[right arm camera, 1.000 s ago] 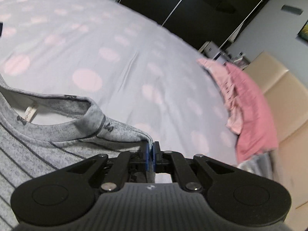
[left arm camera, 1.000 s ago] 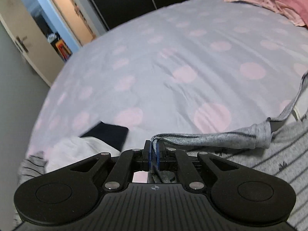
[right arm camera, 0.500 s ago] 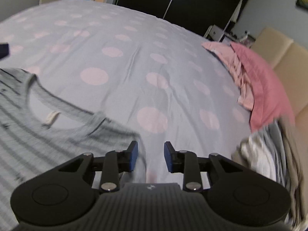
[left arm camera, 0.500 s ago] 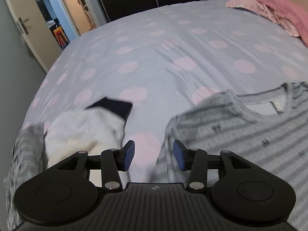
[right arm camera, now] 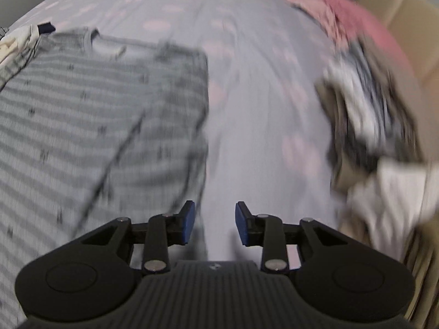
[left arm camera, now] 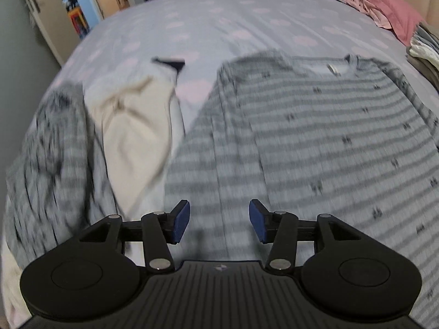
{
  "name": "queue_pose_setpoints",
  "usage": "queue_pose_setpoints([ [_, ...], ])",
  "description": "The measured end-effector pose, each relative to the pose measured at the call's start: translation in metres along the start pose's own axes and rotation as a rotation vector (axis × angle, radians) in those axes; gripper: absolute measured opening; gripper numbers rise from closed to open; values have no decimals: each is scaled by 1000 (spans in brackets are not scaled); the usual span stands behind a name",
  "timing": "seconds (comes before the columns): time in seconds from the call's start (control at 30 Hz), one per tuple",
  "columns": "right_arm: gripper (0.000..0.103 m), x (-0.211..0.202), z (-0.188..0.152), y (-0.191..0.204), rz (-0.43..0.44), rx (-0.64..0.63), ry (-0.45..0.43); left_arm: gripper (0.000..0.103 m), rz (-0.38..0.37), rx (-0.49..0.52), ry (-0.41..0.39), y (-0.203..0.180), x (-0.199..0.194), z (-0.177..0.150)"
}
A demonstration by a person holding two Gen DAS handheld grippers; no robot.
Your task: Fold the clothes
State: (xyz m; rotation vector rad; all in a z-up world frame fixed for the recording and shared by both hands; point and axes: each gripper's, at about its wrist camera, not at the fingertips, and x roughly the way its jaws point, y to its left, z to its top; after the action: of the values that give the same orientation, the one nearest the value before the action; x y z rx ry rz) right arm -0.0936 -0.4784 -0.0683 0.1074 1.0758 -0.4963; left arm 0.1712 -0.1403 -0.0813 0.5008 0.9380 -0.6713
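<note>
A grey striped shirt (left arm camera: 315, 126) lies spread flat on the bed, collar toward the far side; in the right wrist view the same grey striped shirt (right arm camera: 90, 104) fills the left half. My left gripper (left arm camera: 219, 219) hovers open above the shirt's left part with nothing between its blue pads. My right gripper (right arm camera: 214, 220) is open over bare sheet just beyond the shirt's right edge, holding nothing. Both views are motion-blurred.
The bed sheet (left arm camera: 219, 22) is pale lilac with pink dots. A cream garment (left arm camera: 131, 128) and another grey striped one (left arm camera: 52, 164) lie left of the shirt. A heap of clothes (right arm camera: 373, 115) sits on the right, a pink pillow (left arm camera: 384, 8) at the far end.
Both grippers held the shirt's shoulders a second ago, then opened and let it drop flat. Since then both have pulled back toward the near side, so more of the shirt shows.
</note>
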Motion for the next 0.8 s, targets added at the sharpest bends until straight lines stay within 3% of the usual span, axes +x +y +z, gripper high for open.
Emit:
queue_pose_setpoints([
  [0.2,41,-1,-54,-8,50,108,50,46,-47,-45,38,-4,-12,-50],
  [0.33,41,-12,-72,6,76,96,36,46,-72,-59,51,-15,-14,-70],
  [0.43,41,-13,-82,11,22,78,26,47,-53,-56,78,-21,-10,-84],
  [0.53,40,-3,-90,0,19,136,74,47,-51,-50,102,-24,-8,-95],
  [0.6,26,2,-95,-4,29,165,103,47,-46,-38,110,-26,-8,-101],
  [0.63,10,2,-97,-5,47,172,105,47,-37,-30,113,-26,-8,-102],
  [0.67,3,0,-96,-4,58,171,105,47,-27,-27,116,-26,-8,-103],
  [0.8,3,-17,-84,-1,-3,123,58,46,-21,-65,114,-19,-10,-105],
])
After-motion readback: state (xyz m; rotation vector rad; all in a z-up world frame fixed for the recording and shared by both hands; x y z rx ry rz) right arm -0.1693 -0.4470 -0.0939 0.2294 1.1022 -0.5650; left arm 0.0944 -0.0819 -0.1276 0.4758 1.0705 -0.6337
